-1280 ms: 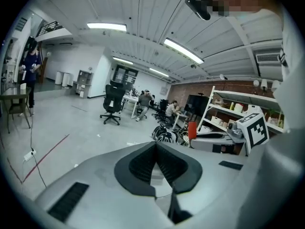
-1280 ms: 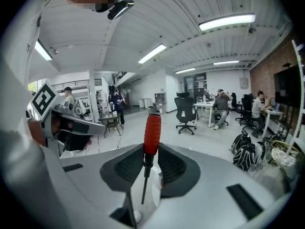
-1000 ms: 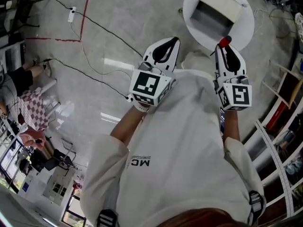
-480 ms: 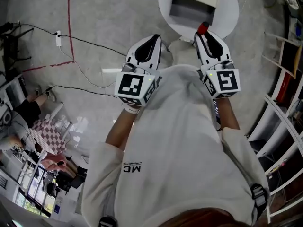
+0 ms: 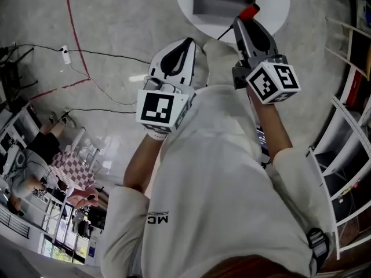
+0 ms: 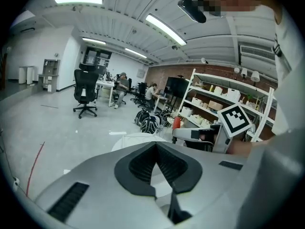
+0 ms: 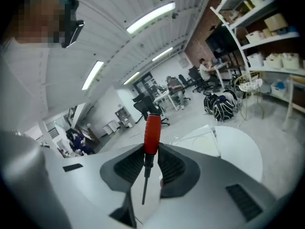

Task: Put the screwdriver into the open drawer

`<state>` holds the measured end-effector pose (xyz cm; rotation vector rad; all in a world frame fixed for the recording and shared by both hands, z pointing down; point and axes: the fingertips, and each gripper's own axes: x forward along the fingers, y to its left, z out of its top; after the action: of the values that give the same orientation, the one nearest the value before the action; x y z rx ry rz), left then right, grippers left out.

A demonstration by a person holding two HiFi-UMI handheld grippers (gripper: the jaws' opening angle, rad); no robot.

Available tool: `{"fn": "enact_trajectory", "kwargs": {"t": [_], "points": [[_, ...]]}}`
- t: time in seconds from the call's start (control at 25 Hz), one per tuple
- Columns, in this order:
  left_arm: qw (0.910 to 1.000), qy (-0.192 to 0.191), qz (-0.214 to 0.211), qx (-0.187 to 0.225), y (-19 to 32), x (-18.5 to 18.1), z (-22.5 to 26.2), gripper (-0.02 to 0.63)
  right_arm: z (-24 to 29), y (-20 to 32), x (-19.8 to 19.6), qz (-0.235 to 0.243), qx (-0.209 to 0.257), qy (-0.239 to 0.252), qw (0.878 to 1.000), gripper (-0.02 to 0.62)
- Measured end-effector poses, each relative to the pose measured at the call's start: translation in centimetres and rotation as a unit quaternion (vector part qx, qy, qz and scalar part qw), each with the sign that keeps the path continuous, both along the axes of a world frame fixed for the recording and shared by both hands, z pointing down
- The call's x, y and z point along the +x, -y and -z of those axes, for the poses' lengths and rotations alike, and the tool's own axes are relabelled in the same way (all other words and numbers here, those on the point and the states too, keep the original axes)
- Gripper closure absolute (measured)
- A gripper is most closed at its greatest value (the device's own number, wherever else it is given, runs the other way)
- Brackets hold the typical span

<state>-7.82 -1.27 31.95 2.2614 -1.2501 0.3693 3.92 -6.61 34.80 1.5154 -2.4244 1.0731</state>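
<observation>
Head view: round white surface (image 5: 279, 9) at the far edge, with a pale drawer unit on it. Its open drawer (image 5: 219, 6) faces the person, grey inside.
Right tongs (image 5: 240, 23) reach over the near rim of the surface and pinch the screwdriver (image 5: 250, 12). The red handle sticks out past the tips, by the drawer's near right corner. It is above the surface, not in the drawer. The dark shaft runs back and left under the tongs.
Left tongs (image 5: 186, 41) are left of that, over the floor just short of the surface, tips pressed together.
Both marker cubes face up. The person's white shirt (image 5: 226, 178) fills the near half. Red tape line (image 5: 74, 42) and black cables on the floor far left, shelving (image 5: 353, 114) along the right.

Left gripper view: left tongs (image 6: 155, 145) closed, pads meeting at the tip, nothing between them. The white surface (image 6: 136, 138) shows just past them. The right gripper is off to the right, with the red handle (image 6: 177, 122) poking out on its left. Black office chair (image 6: 86, 92) far left, dark bags (image 6: 149, 123) on the floor behind the surface, shelves (image 6: 228, 94) far right.

Right gripper view: right tongs (image 7: 151, 150) clamp the screwdriver (image 7: 152, 131) where the handle meets the shaft. Handle points away from the camera, thin shaft comes back toward it between the pads. Surface (image 7: 238, 149) is ahead right, with a pale box edge (image 7: 198, 136) on it. The drawer opening can't be made out from here. Bags (image 7: 219, 106) and shelves (image 7: 267, 32) far right.
</observation>
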Motion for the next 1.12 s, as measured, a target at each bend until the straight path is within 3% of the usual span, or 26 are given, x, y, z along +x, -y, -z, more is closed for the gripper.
{"fn": "enact_trajectory", "kwargs": {"t": [0.16, 0.4, 0.92, 1.12], "points": [[0.9998, 0.006, -0.012, -0.014, 0.5, 1.3, -1.9, 0.597, -3.1, 1.1, 2.0, -0.056, -0.054, 0.067, 0.995, 0.451], [0.9989, 0.015, -0.021, -0.040, 0.7, 2.6, -3.8, 0.597, -7.5, 2.7, 4.3, -0.140, -0.127, 0.160, 0.969, 0.451], [0.9966, 0.006, -0.016, -0.080, -0.3, 4.1, -7.8, 0.597, -16.9, 4.7, 6.2, -0.228, -0.216, 0.205, 0.927, 0.451], [0.9956, 0.009, -0.006, -0.093, -0.3, 3.6, -9.0, 0.597, -19.2, 4.9, 6.4, -0.249, -0.239, 0.199, 0.917, 0.451]]}}
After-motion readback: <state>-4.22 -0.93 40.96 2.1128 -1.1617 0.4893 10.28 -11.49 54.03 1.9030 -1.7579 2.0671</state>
